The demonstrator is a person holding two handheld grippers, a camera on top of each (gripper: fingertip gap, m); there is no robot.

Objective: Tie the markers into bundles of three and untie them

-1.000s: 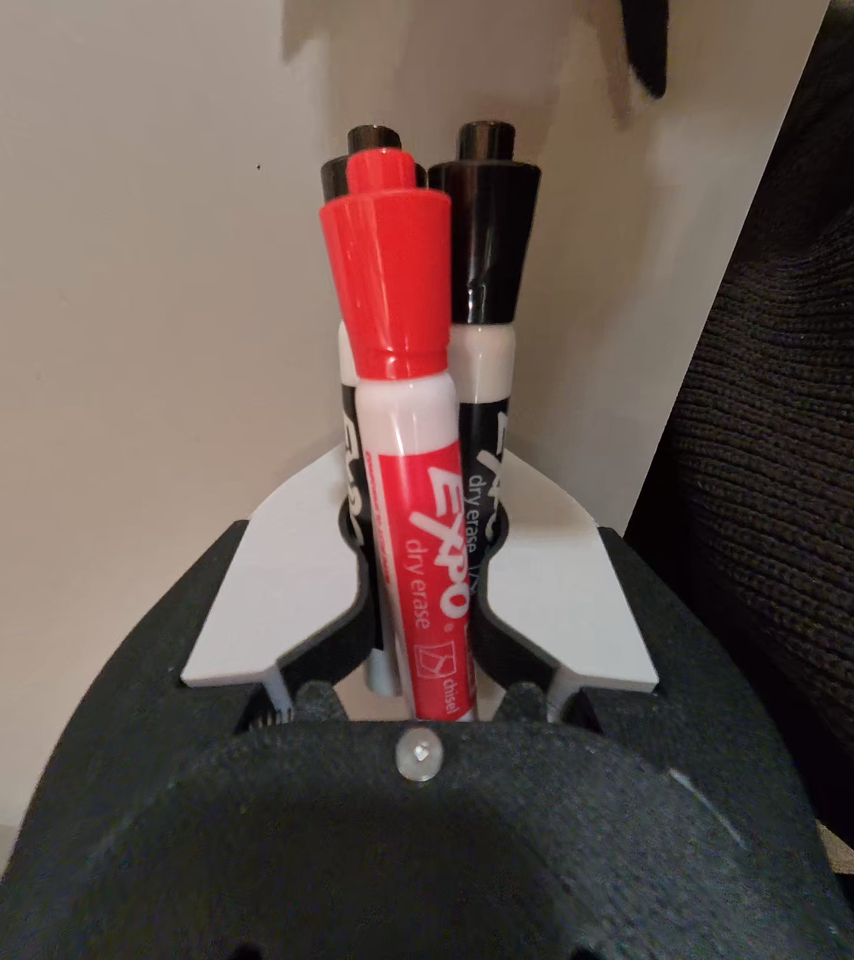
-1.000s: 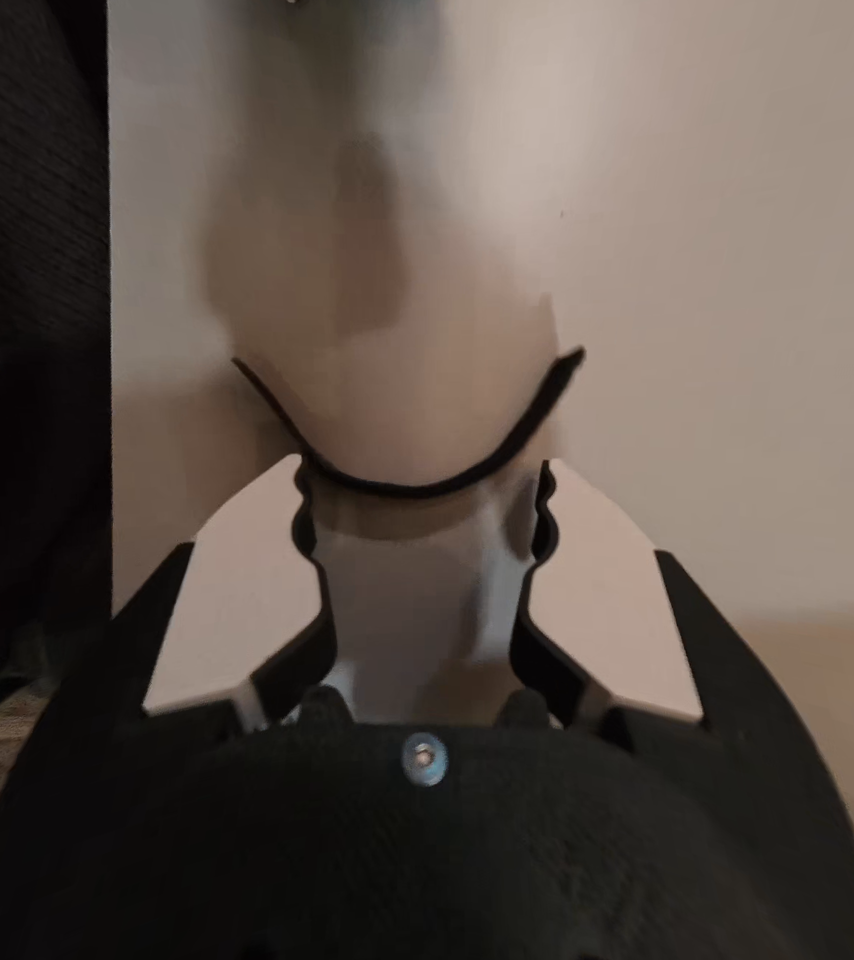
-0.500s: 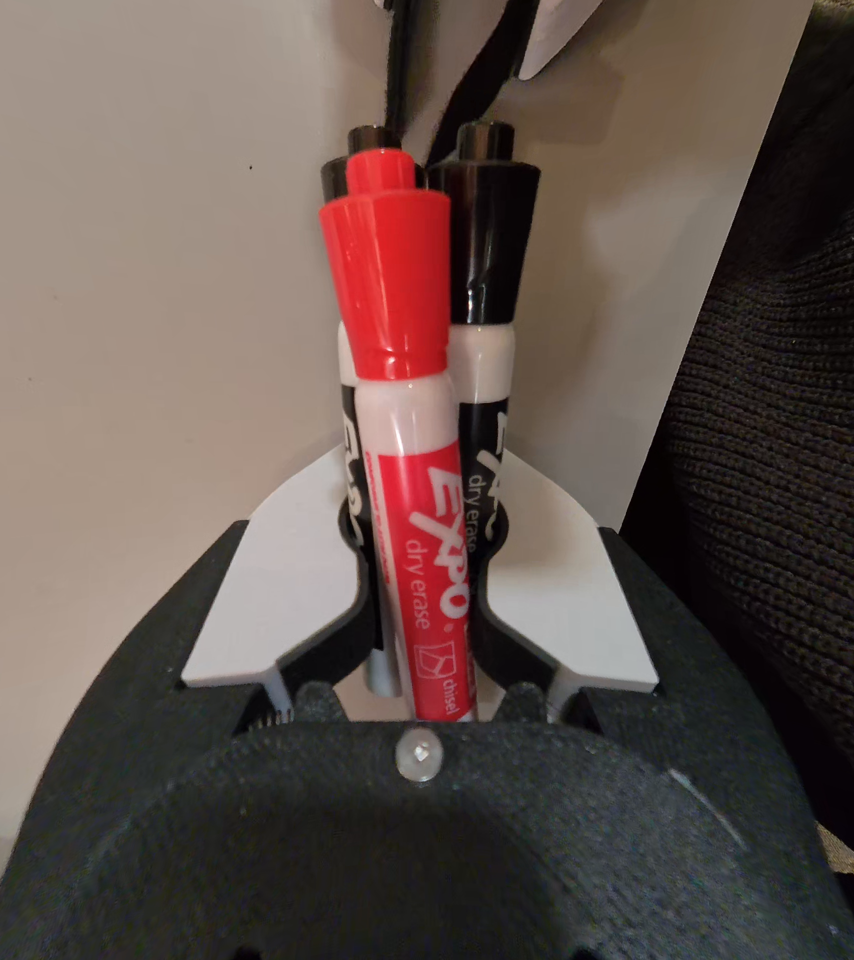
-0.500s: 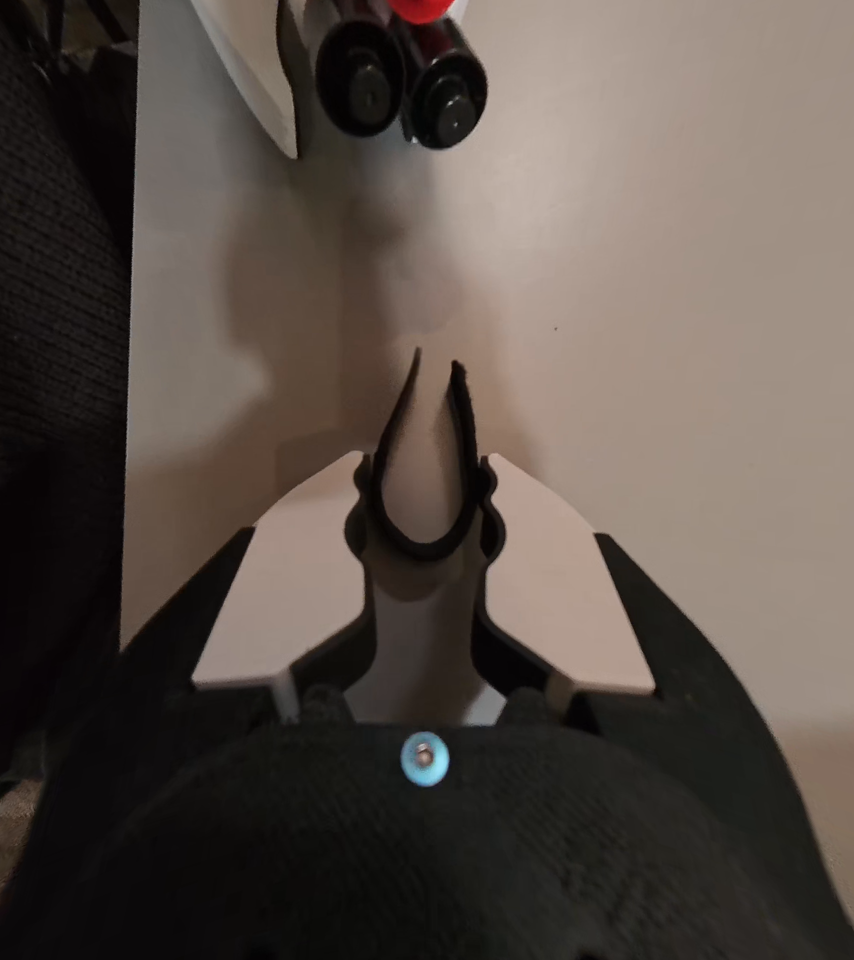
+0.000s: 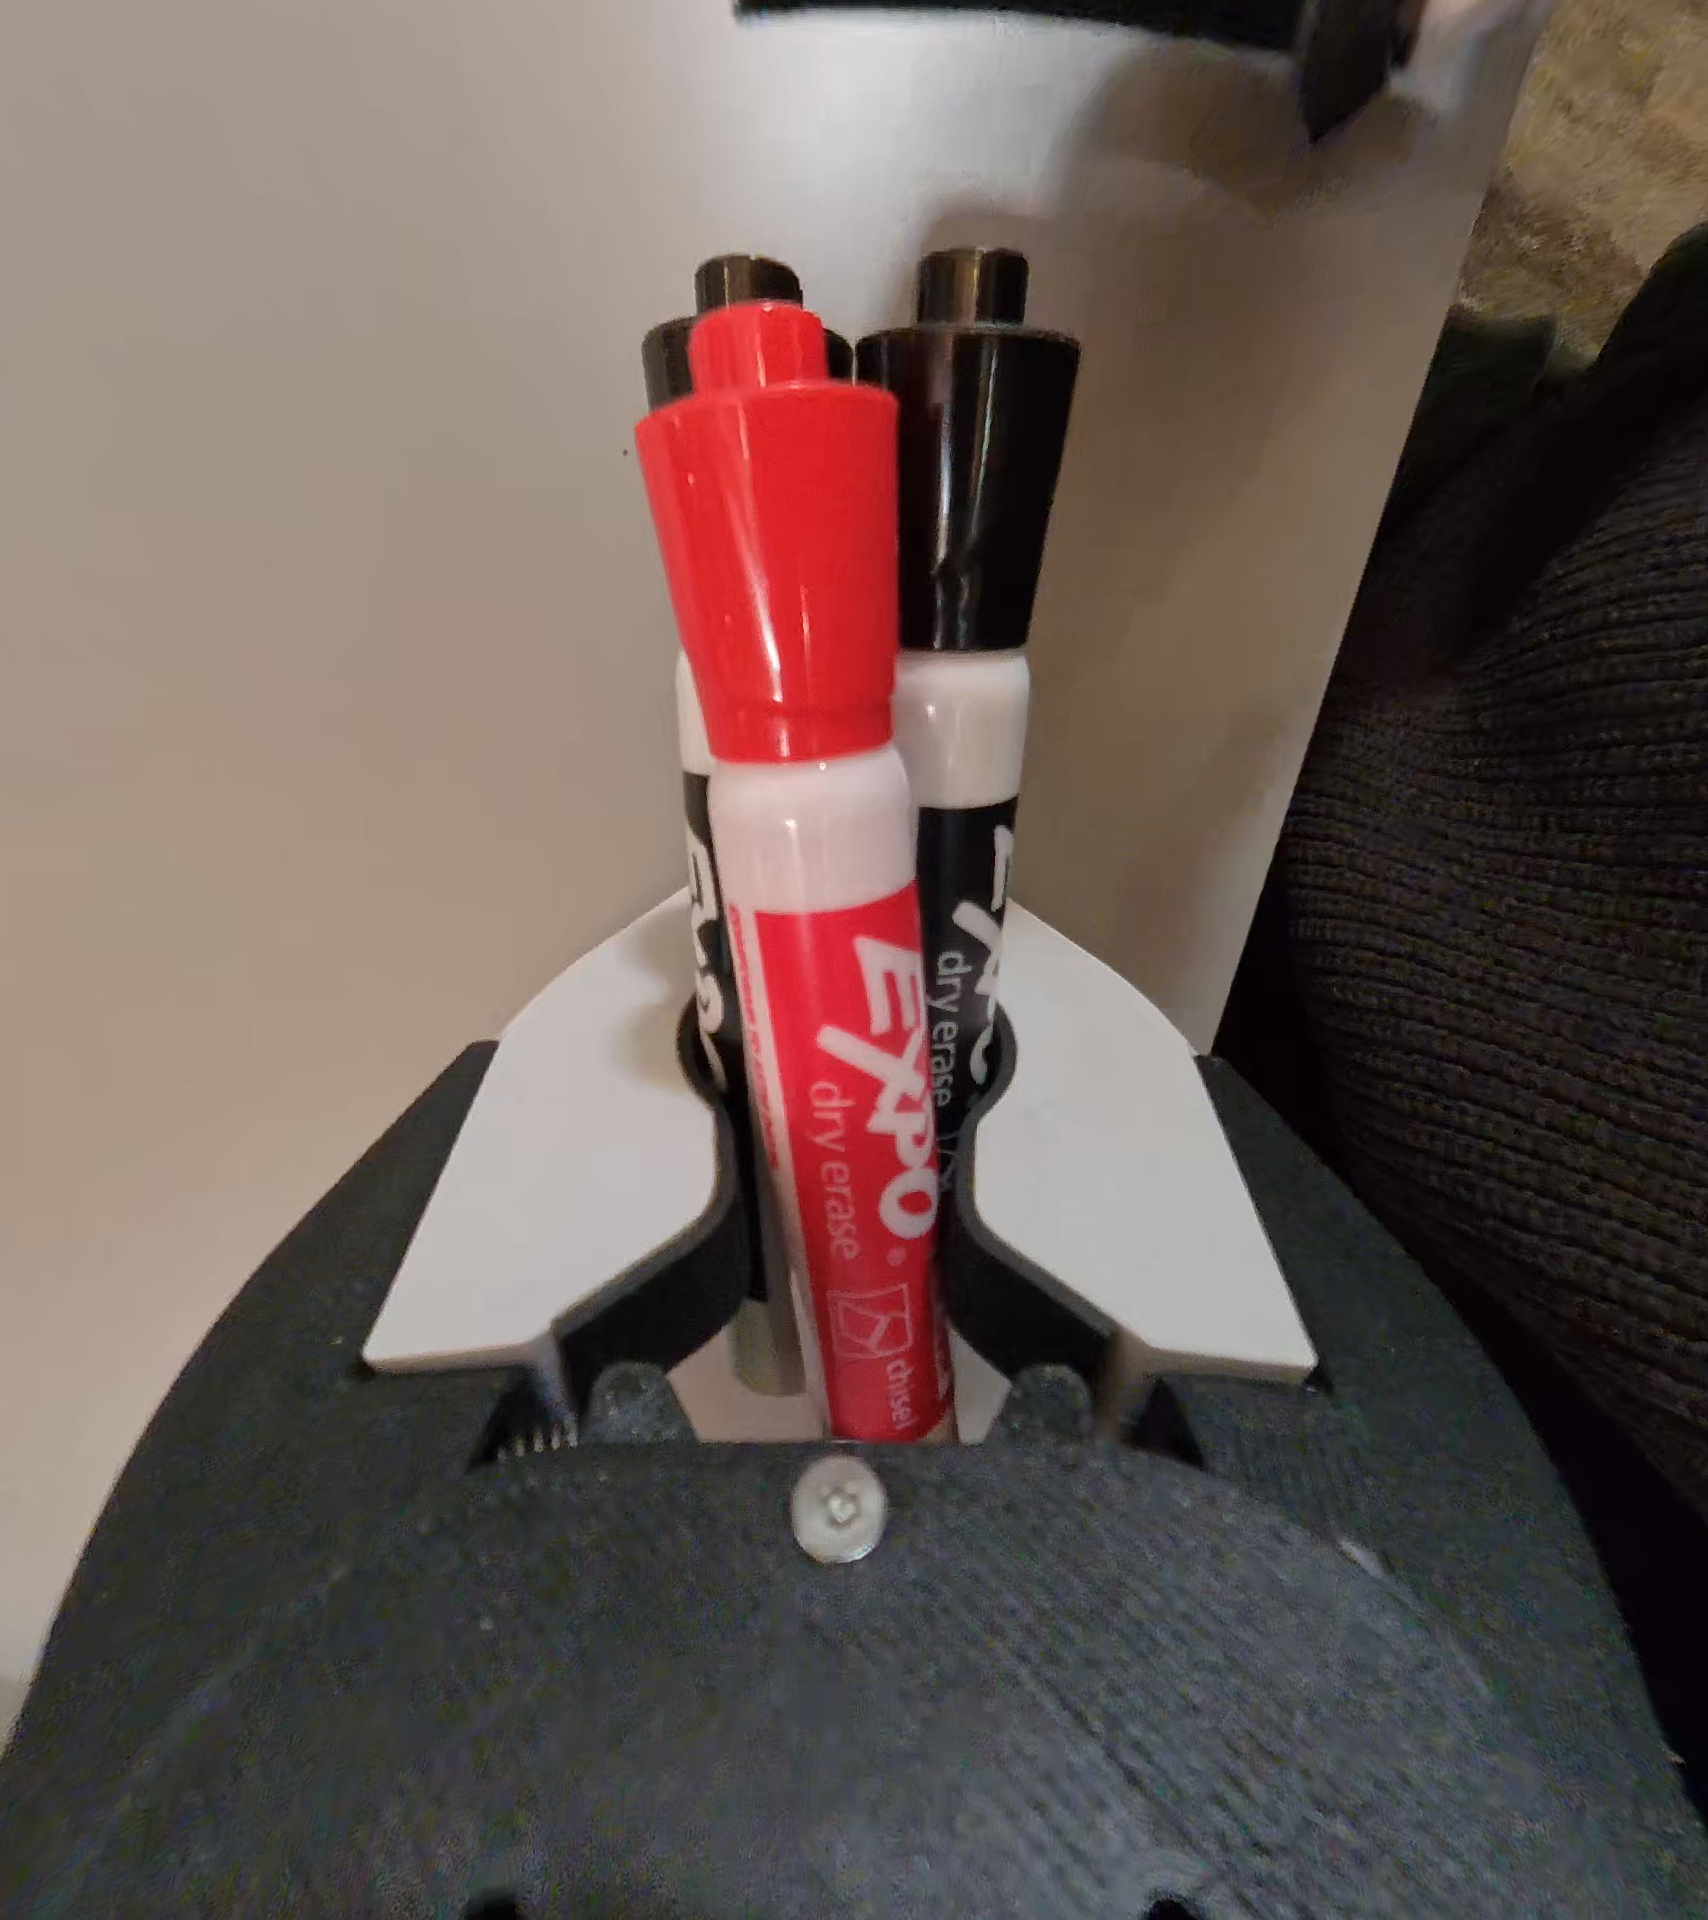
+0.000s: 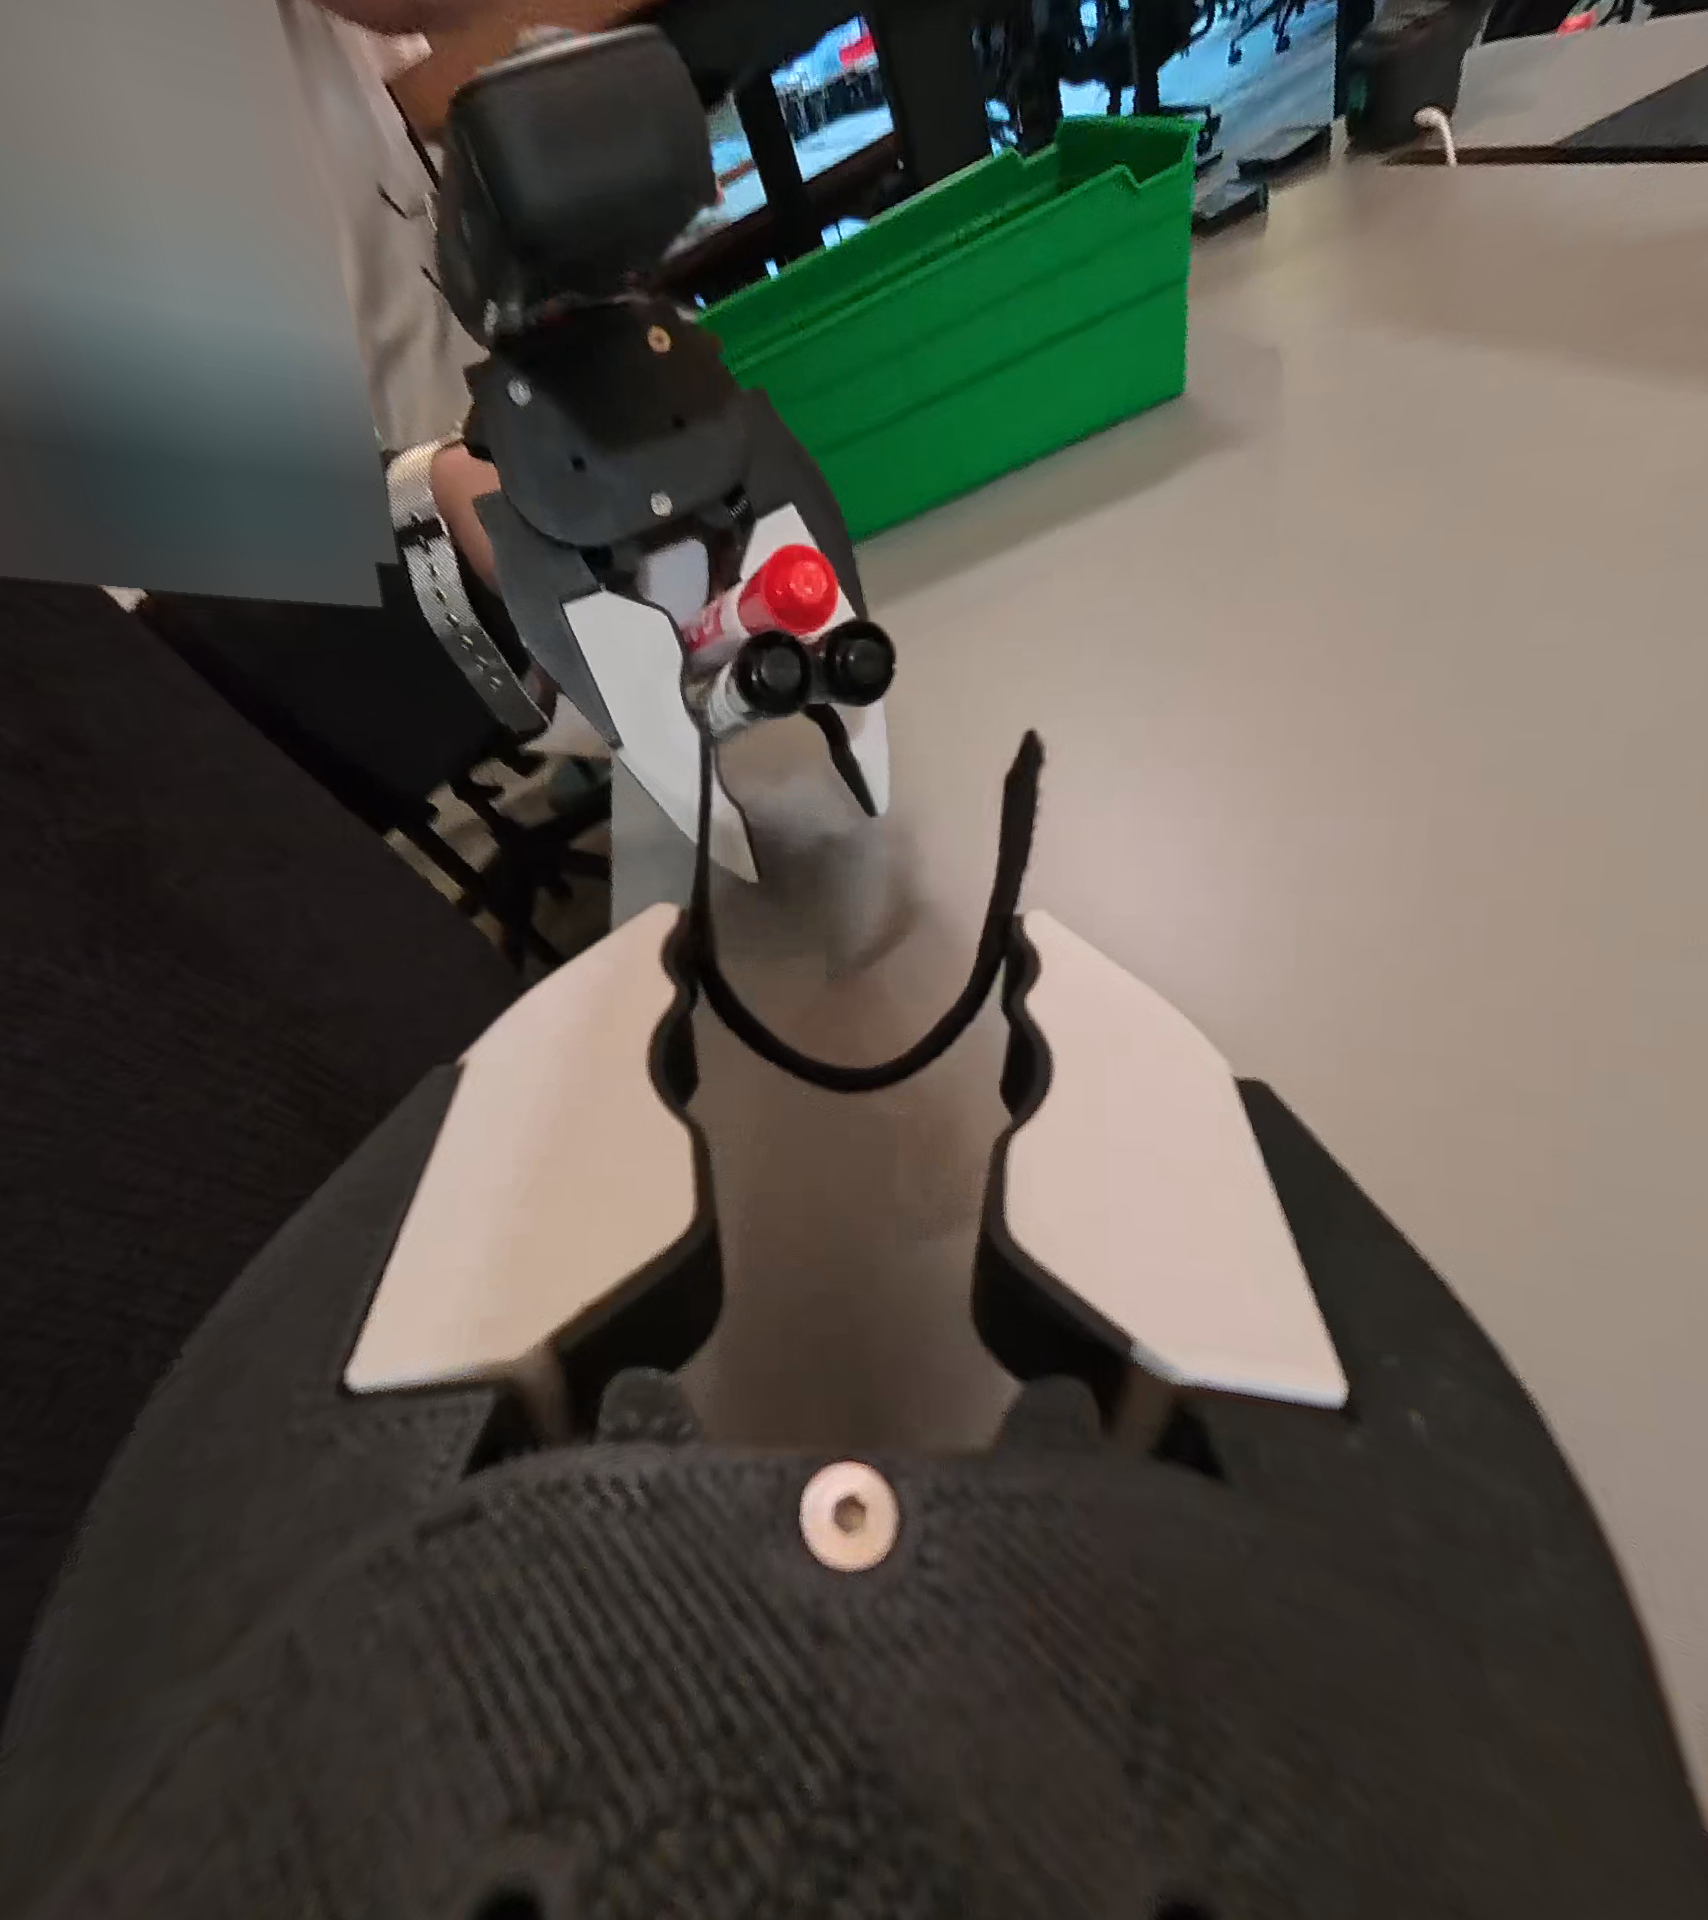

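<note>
My left gripper [image 5: 845,1039] is shut on three markers held upright: a red marker [image 5: 808,831] in front and two black markers [image 5: 975,582] behind it. In the right wrist view the left gripper [image 6: 814,831] faces me with the marker caps [image 6: 814,649] end-on. My right gripper [image 6: 845,997] has its jaws partly apart. A black strap [image 6: 829,1075] hangs in a U across the gap, caught in the fingertip notches. Its two ends rise toward the markers, and the left end reaches just below the caps.
A grey table [image 6: 1452,675] lies under both grippers. A green bin [image 6: 985,343] stands at the back. Black knitted fabric [image 5: 1556,987] fills the right of the left wrist view and shows at the left of the right wrist view [image 6: 154,987]. A person's hand [image 6: 455,520] holds the left gripper. Some 12 centimetres of space lies between my two pairs of fingers.
My right gripper has tilted up from the tabletop to face the left gripper. Its jaws closed to a narrow gap, then widened again, with the strap still between them. The left gripper's hold is unchanged.
</note>
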